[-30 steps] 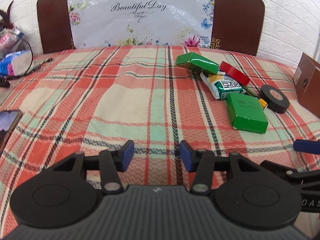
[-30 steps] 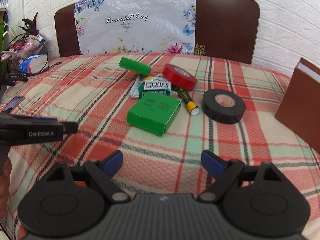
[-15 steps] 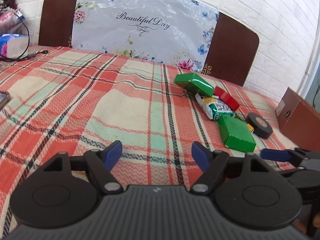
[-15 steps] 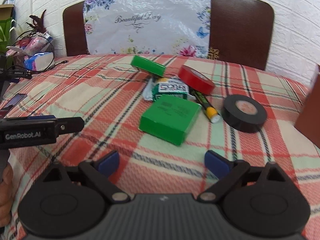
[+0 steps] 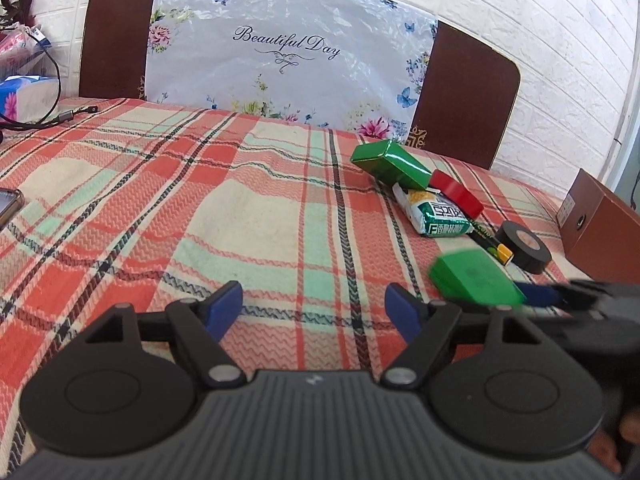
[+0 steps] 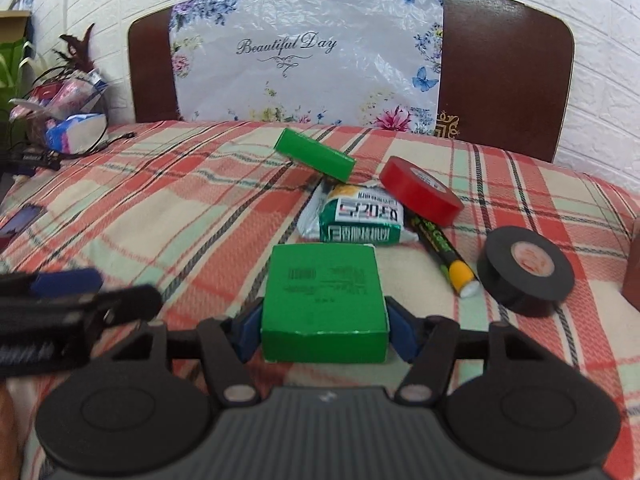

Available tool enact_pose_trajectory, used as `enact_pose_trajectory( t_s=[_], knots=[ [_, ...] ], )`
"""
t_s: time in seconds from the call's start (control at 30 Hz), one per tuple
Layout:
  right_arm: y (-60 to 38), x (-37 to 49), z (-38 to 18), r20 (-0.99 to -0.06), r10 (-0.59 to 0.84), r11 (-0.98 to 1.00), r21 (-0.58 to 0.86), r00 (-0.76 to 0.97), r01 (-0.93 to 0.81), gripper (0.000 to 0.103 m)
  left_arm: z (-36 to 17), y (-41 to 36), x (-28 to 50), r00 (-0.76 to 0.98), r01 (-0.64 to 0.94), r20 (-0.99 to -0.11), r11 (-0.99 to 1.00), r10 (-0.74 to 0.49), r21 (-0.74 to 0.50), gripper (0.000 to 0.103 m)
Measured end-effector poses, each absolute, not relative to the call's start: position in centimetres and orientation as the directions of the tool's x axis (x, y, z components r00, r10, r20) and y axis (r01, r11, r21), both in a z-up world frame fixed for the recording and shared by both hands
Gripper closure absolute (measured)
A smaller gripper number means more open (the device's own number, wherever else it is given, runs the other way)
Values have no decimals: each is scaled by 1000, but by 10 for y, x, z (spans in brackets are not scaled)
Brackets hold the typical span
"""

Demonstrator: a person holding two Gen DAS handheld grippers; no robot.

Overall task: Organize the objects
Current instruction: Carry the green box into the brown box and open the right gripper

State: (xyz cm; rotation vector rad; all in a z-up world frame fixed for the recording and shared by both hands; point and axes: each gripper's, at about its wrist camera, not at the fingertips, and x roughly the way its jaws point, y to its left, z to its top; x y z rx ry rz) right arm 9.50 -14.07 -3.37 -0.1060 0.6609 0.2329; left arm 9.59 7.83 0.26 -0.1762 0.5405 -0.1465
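Observation:
My right gripper [image 6: 324, 336] is shut on a flat green box [image 6: 324, 300], one blue pad on each side; the box also shows blurred in the left wrist view [image 5: 476, 280]. Behind it lie a green-and-white packet [image 6: 360, 220], a long green box [image 6: 316, 154], a red tape roll [image 6: 420, 190], a black marker with a yellow end [image 6: 444, 254] and a black tape roll [image 6: 528, 264]. My left gripper [image 5: 314, 312] is open and empty over bare cloth, left of the pile.
A plaid cloth [image 5: 200, 200] covers the table. A brown box [image 5: 596, 220] stands at the right edge. A phone [image 5: 8, 204] lies at the left edge. Tissue packs and cables [image 6: 72, 132] sit at the back left. A chair back with a floral cover [image 6: 304, 60] stands behind.
My right gripper has moved forward and closed on the flat green box. My left gripper has opened wider.

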Motion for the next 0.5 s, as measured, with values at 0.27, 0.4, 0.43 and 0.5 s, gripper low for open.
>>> enact_pose_trajectory(
  t_s=[0.27,0.4,0.43,0.5],
  knots=[
    [-181,7,-30,-609,186,957,-65,771,-282,40,12,58,95,804,82,-577,988,-143,-131,21],
    [-201,-8,-31,-611,174,966,-47,772,-255,20,29,38,80,682,206,-603,900,-414,-385,21],
    [-204,-8,-32,-611,180,967,-31,771,-251,20,31,29,79,648,226,-614,884,-450,-409,21],
    [-204,-7,-32,-615,183,969,-21,767,-248,19,32,8,78,576,250,-646,861,-500,-444,22]
  ],
)
